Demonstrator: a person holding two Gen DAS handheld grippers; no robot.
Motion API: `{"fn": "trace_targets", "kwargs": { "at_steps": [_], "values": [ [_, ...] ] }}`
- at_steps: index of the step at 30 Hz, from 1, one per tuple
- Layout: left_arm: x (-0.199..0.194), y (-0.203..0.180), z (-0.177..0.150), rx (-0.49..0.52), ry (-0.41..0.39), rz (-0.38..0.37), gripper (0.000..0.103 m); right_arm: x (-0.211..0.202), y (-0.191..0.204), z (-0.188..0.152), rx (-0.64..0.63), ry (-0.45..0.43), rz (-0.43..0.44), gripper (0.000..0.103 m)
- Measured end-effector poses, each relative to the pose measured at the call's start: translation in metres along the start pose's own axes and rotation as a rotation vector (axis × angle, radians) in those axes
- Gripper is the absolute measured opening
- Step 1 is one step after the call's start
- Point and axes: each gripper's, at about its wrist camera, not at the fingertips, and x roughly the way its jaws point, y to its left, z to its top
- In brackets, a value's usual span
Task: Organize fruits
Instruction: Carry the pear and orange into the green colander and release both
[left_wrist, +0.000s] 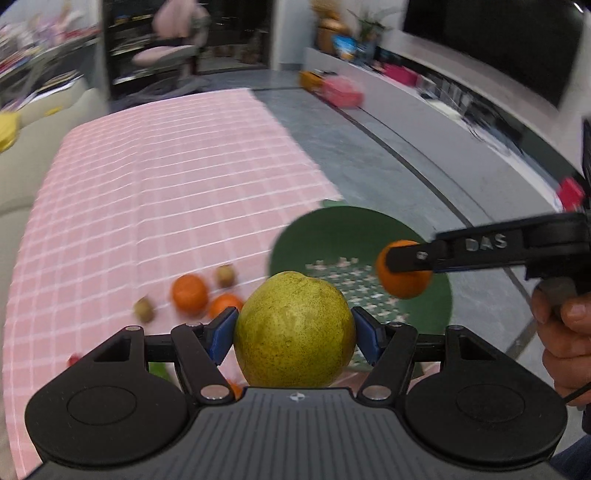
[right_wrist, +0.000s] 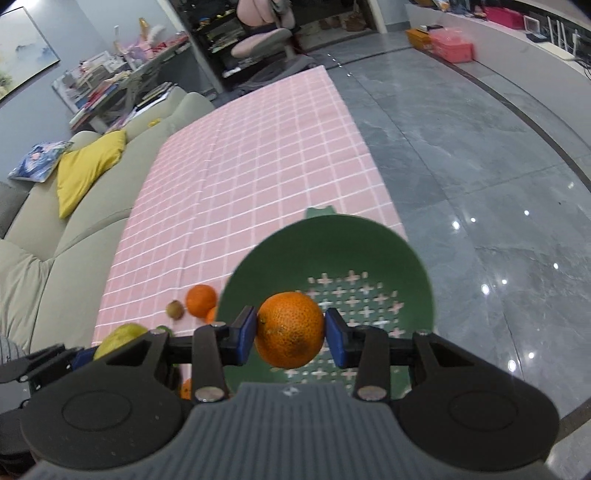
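Observation:
My left gripper (left_wrist: 294, 334) is shut on a large yellow-green pear (left_wrist: 294, 328), held above the pink checked cloth (left_wrist: 155, 192). My right gripper (right_wrist: 290, 328) is shut on an orange (right_wrist: 290, 329) and hangs over the green perforated bowl (right_wrist: 332, 243). In the left wrist view the right gripper (left_wrist: 404, 266) reaches in from the right with its orange (left_wrist: 404, 284) above the bowl (left_wrist: 332, 229). On the cloth left of the bowl lie two oranges (left_wrist: 189, 293) (left_wrist: 224, 305) and two small brownish fruits (left_wrist: 225, 275) (left_wrist: 144, 309). The right wrist view also catches the pear (right_wrist: 120, 338) at lower left.
A beige sofa (right_wrist: 55, 236) with a yellow cushion (right_wrist: 88, 162) runs along the left of the table. Glossy grey floor (right_wrist: 480, 166) lies to the right. A hand (left_wrist: 565, 332) holds the right gripper's handle. Pink and orange boxes (right_wrist: 450, 46) and an office chair (right_wrist: 262, 37) stand far back.

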Motion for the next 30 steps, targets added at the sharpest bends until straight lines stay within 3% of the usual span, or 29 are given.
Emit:
{"fn": "trace_targets", "kwargs": {
  "at_steps": [6, 11, 16, 30],
  "values": [
    [0.04, -0.032, 0.013, 0.144, 0.08, -0.02, 0.076, 0.015, -0.013, 0.01, 0.01, 0.042, -0.032, 0.037],
    [0.07, -0.052, 0.014, 0.309, 0.159, 0.008, 0.076, 0.03, -0.004, 0.01, -0.102, 0.092, -0.092, 0.037],
    [0.1, -0.052, 0.016, 0.319, 0.251, -0.009, 0.076, 0.055, -0.007, 0.009, -0.154, 0.166, -0.14, 0.037],
    [0.136, -0.038, 0.011, 0.337, 0.308, -0.082, 0.076, 0.1, -0.018, 0.005, -0.142, 0.304, -0.154, 0.037]
  ]
}}
